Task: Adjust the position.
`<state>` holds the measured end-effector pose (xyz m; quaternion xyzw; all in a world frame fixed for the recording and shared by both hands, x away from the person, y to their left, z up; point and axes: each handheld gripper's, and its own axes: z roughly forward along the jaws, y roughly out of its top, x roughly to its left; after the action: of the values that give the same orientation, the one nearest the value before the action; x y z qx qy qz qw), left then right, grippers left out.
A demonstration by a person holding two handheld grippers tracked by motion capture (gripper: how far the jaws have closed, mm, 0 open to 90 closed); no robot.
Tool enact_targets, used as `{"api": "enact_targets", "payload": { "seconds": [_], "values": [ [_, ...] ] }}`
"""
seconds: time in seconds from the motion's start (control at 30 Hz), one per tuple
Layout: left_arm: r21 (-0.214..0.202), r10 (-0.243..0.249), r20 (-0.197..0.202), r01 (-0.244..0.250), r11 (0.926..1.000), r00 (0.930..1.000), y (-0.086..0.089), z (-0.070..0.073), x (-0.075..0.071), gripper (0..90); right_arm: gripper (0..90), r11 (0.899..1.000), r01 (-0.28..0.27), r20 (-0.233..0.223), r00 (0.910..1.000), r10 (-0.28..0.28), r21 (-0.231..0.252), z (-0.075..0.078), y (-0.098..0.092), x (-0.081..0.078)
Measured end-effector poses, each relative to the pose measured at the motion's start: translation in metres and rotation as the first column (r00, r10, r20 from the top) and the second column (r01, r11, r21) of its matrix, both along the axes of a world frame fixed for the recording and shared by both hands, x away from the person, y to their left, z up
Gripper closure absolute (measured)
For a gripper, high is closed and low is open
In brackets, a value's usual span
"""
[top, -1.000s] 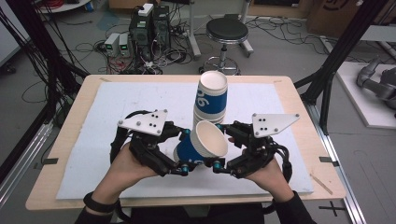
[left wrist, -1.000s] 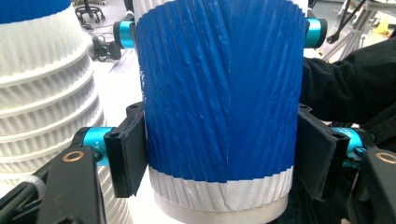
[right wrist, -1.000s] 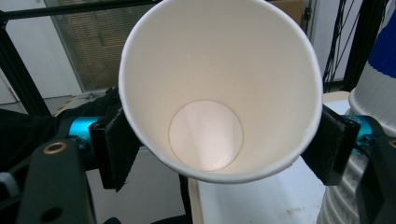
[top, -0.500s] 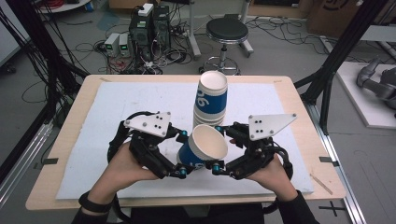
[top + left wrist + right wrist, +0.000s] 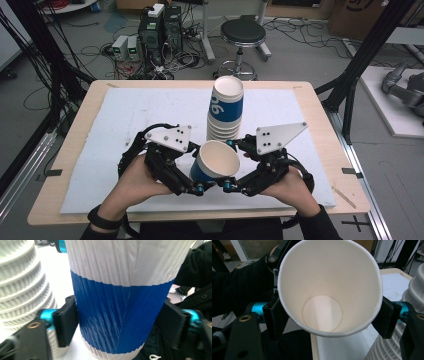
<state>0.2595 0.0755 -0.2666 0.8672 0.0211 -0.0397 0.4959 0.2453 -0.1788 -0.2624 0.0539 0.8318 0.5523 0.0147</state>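
We see a single blue-and-white ribbed paper cup (image 5: 215, 161) held in the air between the two tools, just in front of the tall stack of the same paper cups (image 5: 226, 109) that stands on the white foam board (image 5: 125, 120) covering the wooden surface (image 5: 75, 145). Compared with one second ago, the cup has turned: then its mouth was tilted toward the right side and it sat close against the stack, and now its open mouth faces up toward the person and it is a little lower and nearer to the front edge. The left hand-held gripper (image 5: 117, 322) has its black jaws pressed on both sides of the blue band of the cup (image 5: 117, 315), so it is grasping the cup. In the right gripper view, the right hand-held gripper (image 5: 329, 320) stands with its jaws against the cup wall (image 5: 329, 290) below the rim on both sides, and we judge that it is also clenched on the cup. For the task, we think this means that the cup is now fully separated from the stack and is shared by both hands, perhaps for a handover or for setting it upright on the board.
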Motion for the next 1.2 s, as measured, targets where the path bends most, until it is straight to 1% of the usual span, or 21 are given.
{"api": "enact_targets", "payload": {
  "seconds": [0.03, 0.1, 0.23, 0.27, 0.33, 0.4, 0.43, 0.47, 0.53, 0.6, 0.63, 0.7, 0.77, 0.8, 0.83, 0.87, 0.93, 1.0, 1.07, 1.17, 1.2],
  "values": [
    [-0.001, 0.0, -0.003, 0.0, 1.0, 1.0, 0.0, -0.001, 0.0, 27.5, 25.0, 1.0, 0.001, -0.008, 1.0, -0.001, -0.004, 0.0, 0.0, 0.0],
    [0.003, -0.004, -0.006, 0.004, 1.0, 1.0, 0.0, -0.001, 0.001, 27.7, 25.0, 1.0, 0.001, -0.005, 1.0, -0.001, -0.007, 0.0, 0.0, 0.001],
    [0.0, -0.001, 0.001, 0.001, 1.0, 1.0, 0.0, -0.001, 0.001, 28.1, 25.3, 1.0, 0.0, -0.014, 0.9999, 0.0, -0.01, 0.0, 0.0, 0.0],
    [-0.003, 0.0, 0.002, 0.0, 1.0, 1.0, 0.0, -0.001, 0.001, 28.2, 25.2, 1.0, 0.001, -0.006, 1.0, -0.001, -0.007, 0.0, 0.0, 0.001],
    [-0.018, -0.007, 0.0, 0.007, 0.9998, 1.0, 0.0, -0.001, 0.002, 28.2, 24.2, 1.0, 0.002, -0.014, 0.9999, -0.002, -0.001, 0.0, 0.0, 0.001],
    [-0.056, -0.007, -0.005, 0.007, 0.9984, 1.0, 0.002, -0.001, 0.003, 28.1, 23.0, 1.0, 0.01, -0.013, 0.9999, -0.01, 0.016, 0.001, 0.0, 0.0],
    [-0.088, -0.01, -0.015, 0.009, 0.9961, 0.9998, 0.004, -0.001, 0.004, 28.0, 21.8, 1.0, 0.016, -0.011, 0.9998, -0.016, 0.025, 0.001, -0.001, 0.0],
    [-0.115, -0.01, -0.012, 0.008, 0.9934, 0.9999, 0.006, -0.001, 0.005, 28.0, 20.7, 0.999, 0.021, -0.009, 0.9998, -0.021, 0.042, 0.002, -0.001, 0.0],
    [-0.163, -0.012, -0.021, 0.008, 0.9866, 0.9997, 0.009, 0.001, 0.006, 28.0, 19.4, 0.996, 0.024, -0.004, 0.9997, -0.023, 0.083, 0.002, -0.002, 0.001],
    [-0.199, -0.012, -0.015, 0.008, 0.9799, 0.9998, 0.012, 0.002, 0.005, 28.0, 19.4, 0.994, 0.024, -0.022, 0.9995, -0.021, 0.11, 0.003, -0.005, 0.0],
    [-0.213, -0.006, -0.01, 0.004, 0.9771, 0.9999, 0.012, 0.003, 0.005, 28.0, 19.4, 0.992, 0.019, -0.028, 0.9995, -0.016, 0.125, 0.003, -0.006, 0.0],
    [-0.227, -0.001, 0.004, 0.002, 0.9738, 1.0, 0.012, 0.002, 0.005, 28.0, 19.4, 0.987, 0.027, -0.037, 0.9991, -0.021, 0.16, 0.005, -0.009, 0.0],
    [-0.245, 0.01, 0.017, -0.006, 0.9694, 0.9998, 0.01, 0.0, 0.004, 27.9, 19.4, 0.981, 0.029, -0.058, 0.9981, -0.018, 0.192, 0.006, -0.01, 0.001],
    [-0.251, 0.016, 0.018, -0.011, 0.968, 0.9997, 0.009, -0.001, 0.004, 27.9, 19.4, 0.978, 0.031, -0.068, 0.9975, -0.018, 0.205, 0.006, -0.011, 0.001],
    [-0.254, 0.018, 0.022, -0.012, 0.9671, 0.9996, 0.008, -0.002, 0.004, 27.9, 19.5, 0.978, 0.028, -0.071, 0.9974, -0.013, 0.209, 0.005, -0.011, 0.002],
    [-0.255, 0.011, 0.021, -0.005, 0.967, 0.9997, 0.006, -0.003, 0.005, 27.9, 19.5, 0.977, 0.034, -0.074, 0.997, -0.019, 0.211, 0.005, -0.011, 0.002],
    [-0.256, 0.009, 0.012, -0.006, 0.9668, 0.9999, 0.003, -0.007, 0.005, 27.9, 21.3, 0.976, 0.037, -0.071, 0.9972, -0.022, 0.216, 0.004, -0.011, 0.002],
    [-0.25, 0.005, 0.012, -0.002, 0.9682, 0.9999, 0.001, -0.009, 0.006, 27.9, 21.4, 0.975, 0.04, -0.061, 0.9978, -0.027, 0.217, 0.004, -0.01, 0.002],
    [-0.248, 0.003, 0.008, 0.0, 0.9688, 1.0, 0.001, -0.009, 0.006, 28.1, 22.8, 0.977, 0.04, -0.057, 0.9979, -0.029, 0.209, 0.003, -0.011, 0.002],
    [-0.24, 0.005, 0.015, -0.001, 0.9709, 0.9999, 0.0, -0.009, 0.005, 28.3, 23.9, 0.979, 0.034, -0.053, 0.9983, -0.024, 0.202, 0.003, -0.011, 0.002],
    [-0.238, 0.005, 0.011, -0.002, 0.9713, 0.9999, 0.0, -0.009, 0.005, 28.3, 24.0, 0.979, 0.031, -0.05, 0.9985, -0.021, 0.202, 0.002, -0.011, 0.003]
  ]
}}
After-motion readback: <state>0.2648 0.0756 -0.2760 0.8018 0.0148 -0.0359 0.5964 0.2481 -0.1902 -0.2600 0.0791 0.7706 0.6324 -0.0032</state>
